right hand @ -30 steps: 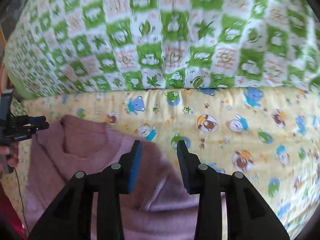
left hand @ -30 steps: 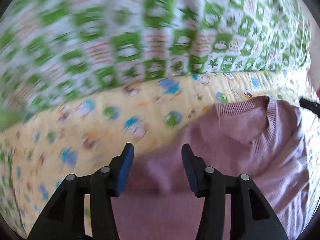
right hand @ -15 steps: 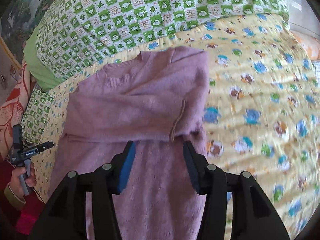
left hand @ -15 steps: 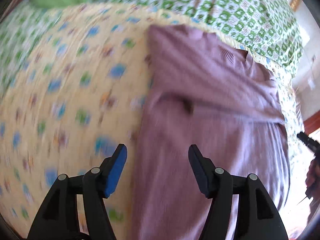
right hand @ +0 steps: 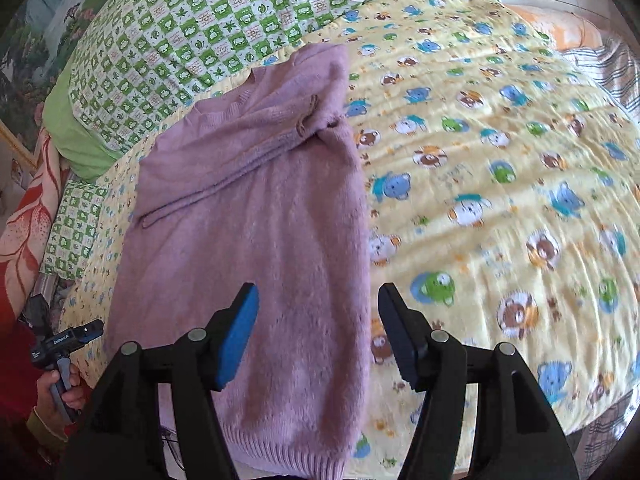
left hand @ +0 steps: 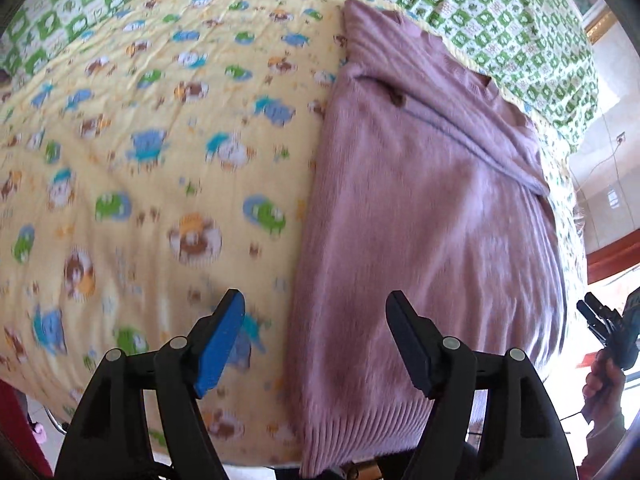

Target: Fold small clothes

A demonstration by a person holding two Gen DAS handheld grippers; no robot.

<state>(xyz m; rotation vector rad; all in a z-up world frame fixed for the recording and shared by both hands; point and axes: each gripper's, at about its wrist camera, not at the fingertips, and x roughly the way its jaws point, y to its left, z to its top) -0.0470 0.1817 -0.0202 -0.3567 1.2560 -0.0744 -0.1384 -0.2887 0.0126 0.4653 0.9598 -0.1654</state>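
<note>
The mauve knitted sweater (right hand: pixel 248 216) lies flat at the yellow quilt's (right hand: pixel 500 168) near edge, sleeves folded across the chest (ribbed hem nearest). Left gripper (left hand: pixel 316 336) and right gripper (right hand: pixel 318 328) hover above, jaws opening, empty.

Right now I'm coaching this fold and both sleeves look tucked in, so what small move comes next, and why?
Probably lower both grippers onto the sweater's hem and pinch its two corners. The sweater lies flat on the yellow quilt with its sleeves folded across the chest. The left gripper and right gripper hang over the hem's corners, jaws opening, nothing gripped, so the bottom looks ready to fold up toward the collar.
</note>
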